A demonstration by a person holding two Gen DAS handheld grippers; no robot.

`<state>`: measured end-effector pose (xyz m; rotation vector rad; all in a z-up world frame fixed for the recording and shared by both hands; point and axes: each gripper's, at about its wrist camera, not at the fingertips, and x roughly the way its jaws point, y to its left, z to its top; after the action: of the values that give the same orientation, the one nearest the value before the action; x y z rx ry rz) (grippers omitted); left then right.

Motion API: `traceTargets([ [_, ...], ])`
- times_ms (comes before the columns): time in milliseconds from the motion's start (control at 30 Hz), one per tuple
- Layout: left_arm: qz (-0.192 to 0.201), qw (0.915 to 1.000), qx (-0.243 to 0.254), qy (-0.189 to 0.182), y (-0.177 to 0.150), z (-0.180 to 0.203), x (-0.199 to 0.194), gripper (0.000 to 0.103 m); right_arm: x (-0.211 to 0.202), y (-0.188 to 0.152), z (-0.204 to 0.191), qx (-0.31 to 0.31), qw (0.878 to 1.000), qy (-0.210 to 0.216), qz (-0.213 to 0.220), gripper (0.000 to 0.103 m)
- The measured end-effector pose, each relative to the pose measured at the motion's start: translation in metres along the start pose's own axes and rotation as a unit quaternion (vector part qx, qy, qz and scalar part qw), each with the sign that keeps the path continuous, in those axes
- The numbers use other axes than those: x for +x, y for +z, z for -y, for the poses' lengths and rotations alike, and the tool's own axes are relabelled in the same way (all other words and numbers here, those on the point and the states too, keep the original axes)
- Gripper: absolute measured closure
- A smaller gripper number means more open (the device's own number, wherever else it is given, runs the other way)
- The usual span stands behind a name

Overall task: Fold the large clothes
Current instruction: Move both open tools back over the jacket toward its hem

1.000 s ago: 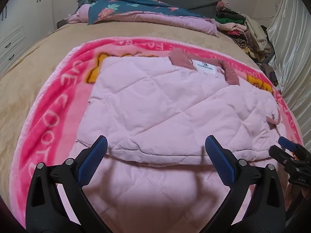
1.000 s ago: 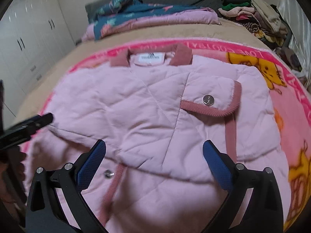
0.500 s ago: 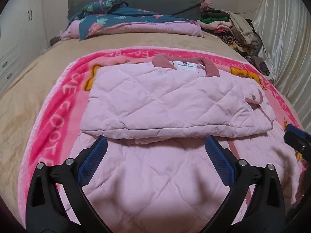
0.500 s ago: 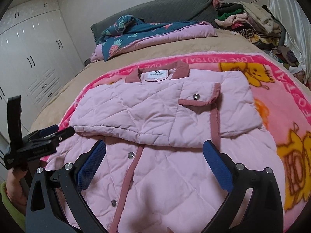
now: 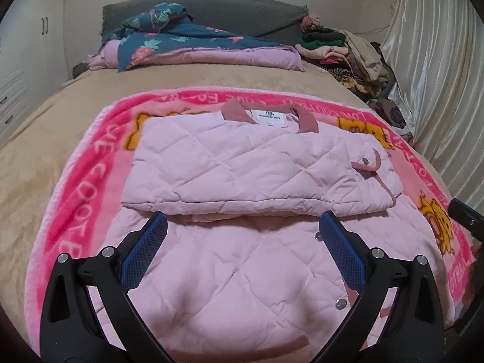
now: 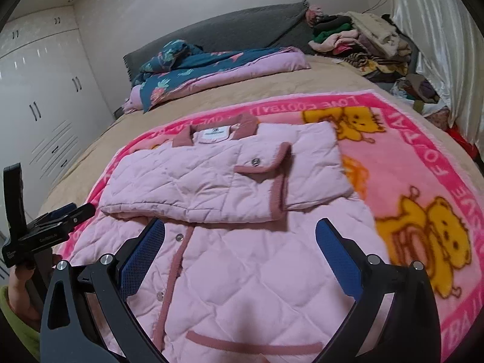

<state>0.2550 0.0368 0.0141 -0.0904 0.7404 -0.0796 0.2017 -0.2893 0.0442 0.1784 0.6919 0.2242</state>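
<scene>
Both claws hang with jaws spread wide and nothing between them: the left gripper [image 5: 242, 242] and the right gripper [image 6: 240, 242] hover above the near half of the pink quilted jacket [image 5: 236, 163]. The jacket lies flat on a pink cartoon blanket [image 6: 423, 157] at the near end of the bed [image 5: 60, 139], sleeves folded across its chest and collar toward the headboard. A clothes pile [image 6: 357, 39] sits at the bed's far right corner.
</scene>
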Motion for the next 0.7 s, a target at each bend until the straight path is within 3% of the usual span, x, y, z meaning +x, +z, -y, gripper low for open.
traceTargets([
  [700,0.042,0.9988,-0.017,0.016,-0.022,-0.016,-0.089,0.009,-0.061,-0.009,-0.002,-0.019,1.0,-0.001,0.019,0.004],
])
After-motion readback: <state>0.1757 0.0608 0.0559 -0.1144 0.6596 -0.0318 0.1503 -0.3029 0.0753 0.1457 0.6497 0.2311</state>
